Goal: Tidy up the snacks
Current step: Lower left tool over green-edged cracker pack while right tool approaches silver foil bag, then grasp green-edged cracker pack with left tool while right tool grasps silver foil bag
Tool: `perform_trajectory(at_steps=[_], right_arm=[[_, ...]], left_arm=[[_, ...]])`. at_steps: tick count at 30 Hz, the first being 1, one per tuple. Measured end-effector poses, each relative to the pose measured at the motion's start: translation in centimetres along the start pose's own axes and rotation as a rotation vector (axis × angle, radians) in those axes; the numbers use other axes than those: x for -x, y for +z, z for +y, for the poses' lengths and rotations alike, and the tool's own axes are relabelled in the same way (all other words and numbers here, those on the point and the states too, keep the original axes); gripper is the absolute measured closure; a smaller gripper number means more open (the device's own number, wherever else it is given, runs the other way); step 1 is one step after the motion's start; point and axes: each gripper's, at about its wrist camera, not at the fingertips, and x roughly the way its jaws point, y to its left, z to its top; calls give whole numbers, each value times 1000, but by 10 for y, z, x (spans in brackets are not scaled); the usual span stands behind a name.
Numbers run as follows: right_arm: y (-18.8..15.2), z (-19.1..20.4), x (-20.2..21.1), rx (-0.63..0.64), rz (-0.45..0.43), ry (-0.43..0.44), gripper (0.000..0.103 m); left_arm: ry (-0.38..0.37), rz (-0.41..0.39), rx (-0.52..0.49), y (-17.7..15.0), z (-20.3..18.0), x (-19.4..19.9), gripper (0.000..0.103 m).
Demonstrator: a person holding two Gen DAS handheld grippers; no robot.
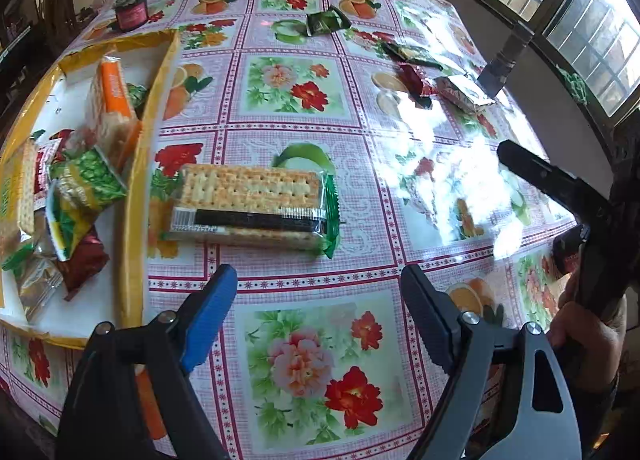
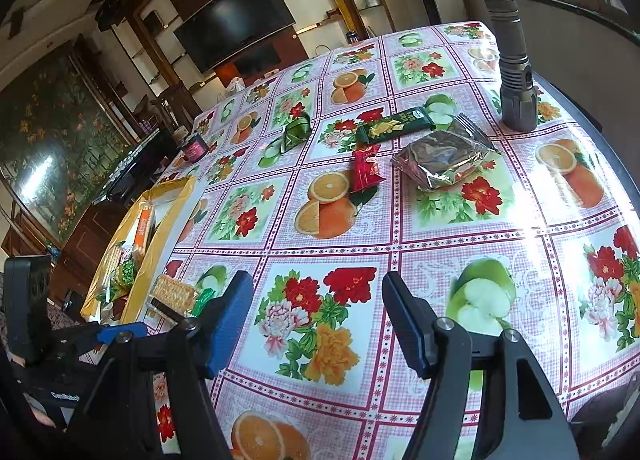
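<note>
Already boxed: several packets in the yellow box [image 1: 154,107].
Left: cracker pack [image 1: 250,201], red packet [image 2: 366,171], silver packet [image 2: 444,159], two green ones on the surface [image 2: 472,219].
Left hand-held gripper [image 1: 318,296]: jaws apart, empty.
Right hand-held gripper [image 2: 318,300]: jaws apart, empty.

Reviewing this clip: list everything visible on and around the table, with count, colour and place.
Box: one, yellow-rimmed, table's left edge, holding many mixed snack packets.
Cracker pack: one, clear with green end, on the cloth right of the box.
Green packets: two, far half of table.
Red packet: one, mid-table.
Silver packet: one, beside the red one.
Flashlight: one, grey, upright, far right corner.
Jar: one, dark with pink label, far left.
Tablecloth: one, pink check, fruit and flower print.
Television: one, black, on wall.
Left gripper: open, above cloth near cracker pack.
Right gripper: open, empty.
</note>
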Motion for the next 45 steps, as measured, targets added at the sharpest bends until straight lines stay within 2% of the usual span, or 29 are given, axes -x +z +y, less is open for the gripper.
perform_trajectory(at_steps=[4, 12, 15, 19, 24, 28, 30, 34, 39, 45], right_arm=[[2, -3, 0, -3, -4, 4, 36], [9, -13, -2, -25, -8, -6, 36], [16, -19, -3, -35, -20, -29, 35], [29, -34, -11, -97, -41, -98, 35], [47, -58, -30, -186, -59, -180, 35], [63, -73, -49, -234, -50, -208, 35], [70, -78, -58, -255, -40, -207, 35], [84, -79, -77, -229, -11, -262, 35], [95, -73, -91, -147, 18, -334, 35], [102, -73, -99, -103, 22, -336, 35]], left_arm=[[-7, 45, 52, 8, 12, -19, 19], [31, 26, 16, 70, 1, -51, 16], [-2, 34, 12, 84, -6, -58, 16], [-27, 33, 29, 89, -9, -60, 16], [-25, 31, 43, 90, -4, -62, 16], [-60, 31, 70, 94, 0, -60, 15], [-56, 38, 80, 97, 2, -63, 13], [-25, 27, 86, 103, 3, -68, 13], [14, -1, 39, 104, 1, -72, 16], [48, -18, 2, 108, -2, -73, 25]])
